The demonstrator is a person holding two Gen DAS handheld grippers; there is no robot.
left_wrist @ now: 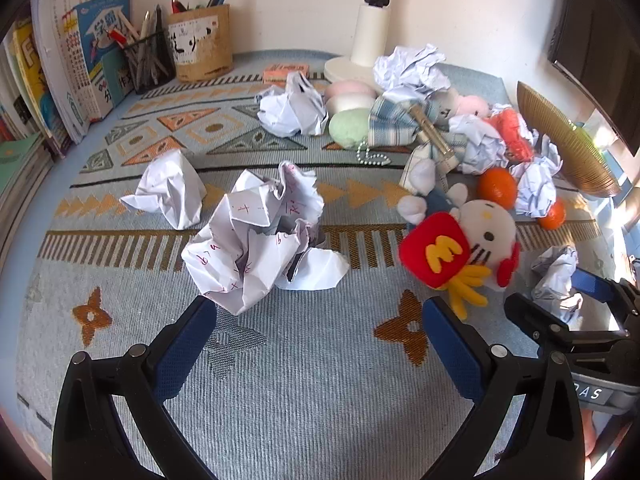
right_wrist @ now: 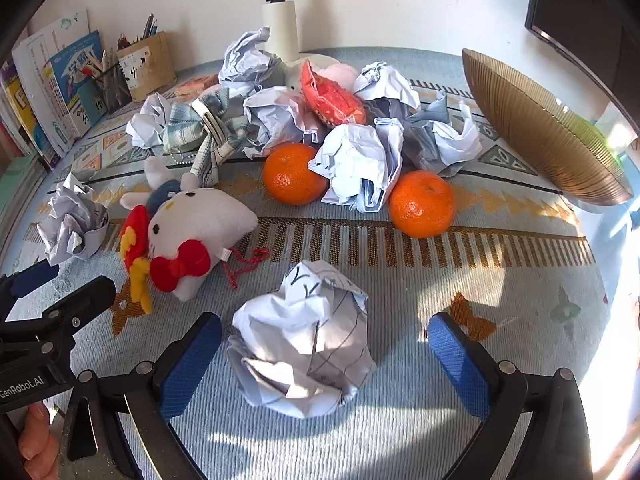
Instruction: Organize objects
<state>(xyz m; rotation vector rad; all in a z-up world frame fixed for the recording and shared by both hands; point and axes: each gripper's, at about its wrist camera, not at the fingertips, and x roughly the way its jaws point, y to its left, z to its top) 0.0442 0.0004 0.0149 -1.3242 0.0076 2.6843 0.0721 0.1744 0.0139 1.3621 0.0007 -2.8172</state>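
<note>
Nearest us, the left gripper (left_wrist: 320, 344) has its blue ribbed fingers (left_wrist: 182, 354) spread wide over bare cloth, nothing between them. The right gripper (right_wrist: 325, 364) is equally wide apart, a crumpled ball of lined paper (right_wrist: 306, 344) sitting between its fingers without either pad pressing it. On the left unit's body, seen from the right wrist, we read "GenRobot.AI".

The tabletop (left_wrist: 312, 392) wears a woven blue-grey cloth with orange stars, triangles and striped bands. Just past the left fingers lies a paper wad with red handwriting (left_wrist: 260, 236), and beside it a soft white plush cat (left_wrist: 460, 248) carrying a red pouch with a yellow "M".

Mid-tabletop, two dimpled oranges (right_wrist: 294, 179) flank more crumpled sheets and a plaid cloth. Toward the right edge a ribbed golden bowl (right_wrist: 548, 128) leans tilted. At the far edge, against a white wall, stand a lamp base, a cork pen holder (left_wrist: 202, 42) and upright books in the left corner.
</note>
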